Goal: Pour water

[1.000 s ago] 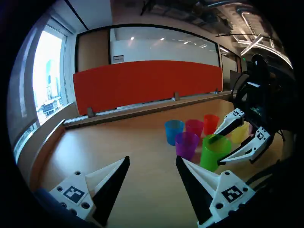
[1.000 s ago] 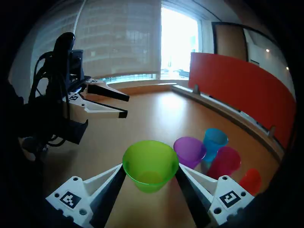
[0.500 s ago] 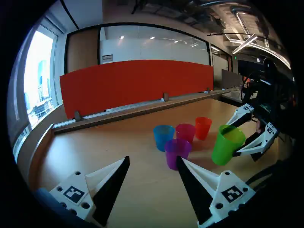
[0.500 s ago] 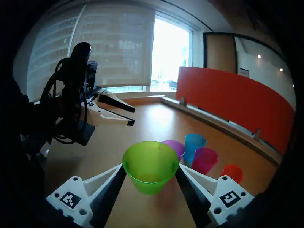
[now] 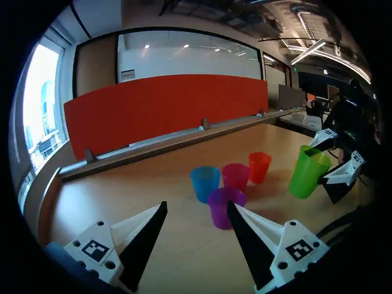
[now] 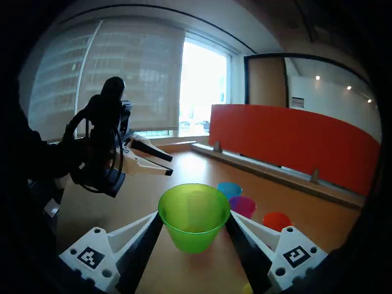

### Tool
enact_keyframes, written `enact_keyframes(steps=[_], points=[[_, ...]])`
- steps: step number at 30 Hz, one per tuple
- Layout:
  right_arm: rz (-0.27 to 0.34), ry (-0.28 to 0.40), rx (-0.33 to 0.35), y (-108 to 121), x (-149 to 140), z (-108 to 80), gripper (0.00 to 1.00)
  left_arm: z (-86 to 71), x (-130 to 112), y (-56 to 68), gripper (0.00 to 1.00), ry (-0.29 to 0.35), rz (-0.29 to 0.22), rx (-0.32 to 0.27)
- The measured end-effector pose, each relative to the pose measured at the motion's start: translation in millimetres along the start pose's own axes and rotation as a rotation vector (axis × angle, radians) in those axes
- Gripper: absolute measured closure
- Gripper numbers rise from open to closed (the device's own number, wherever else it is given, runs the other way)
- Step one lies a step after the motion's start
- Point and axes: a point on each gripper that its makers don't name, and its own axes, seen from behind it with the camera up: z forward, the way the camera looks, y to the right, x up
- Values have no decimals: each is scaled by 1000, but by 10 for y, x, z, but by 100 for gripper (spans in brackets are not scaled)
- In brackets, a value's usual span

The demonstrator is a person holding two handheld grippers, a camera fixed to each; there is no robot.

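A green cup (image 6: pixel 194 218) sits upright between the fingers of my right gripper (image 6: pixel 194 214), which is shut on it. In the left gripper view the same green cup (image 5: pixel 305 174) hangs above the wooden table (image 5: pixel 147 196) at the far right, slightly tilted, held by my right gripper (image 5: pixel 318 165). My left gripper (image 5: pixel 196 206) is open with nothing between its fingers, low over the table just in front of a purple cup (image 5: pixel 223 208). In the right gripper view my left gripper (image 6: pixel 170 165) stands open at the left. I see no water.
A blue cup (image 5: pixel 205 182), a pink cup (image 5: pixel 235 176) and a red cup (image 5: pixel 258 166) stand grouped behind the purple one. A red partition (image 5: pixel 166 105) runs along the table's far edge. The blue cup (image 6: pixel 229 188) and red cup (image 6: pixel 276 220) stand past the green cup.
The right gripper has lifted the green cup off the table and carried it away from the cluster, to the right in the left gripper view. The left gripper stays open.
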Motion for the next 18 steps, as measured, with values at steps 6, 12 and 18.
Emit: enact_keyframes(steps=[6, 12, 18], points=[[23, 23, -43, 137, 8, -150, 9, 169, 46, 38, 10, -16, 14, -38], [44, 16, -74, 253, -78, -281, 9, 367, 47, 44, 10, -49, 29, -72], [57, 8, -103, 365, -124, -408, 9, 570, 58, 79, 10, -84, 63, -109]])
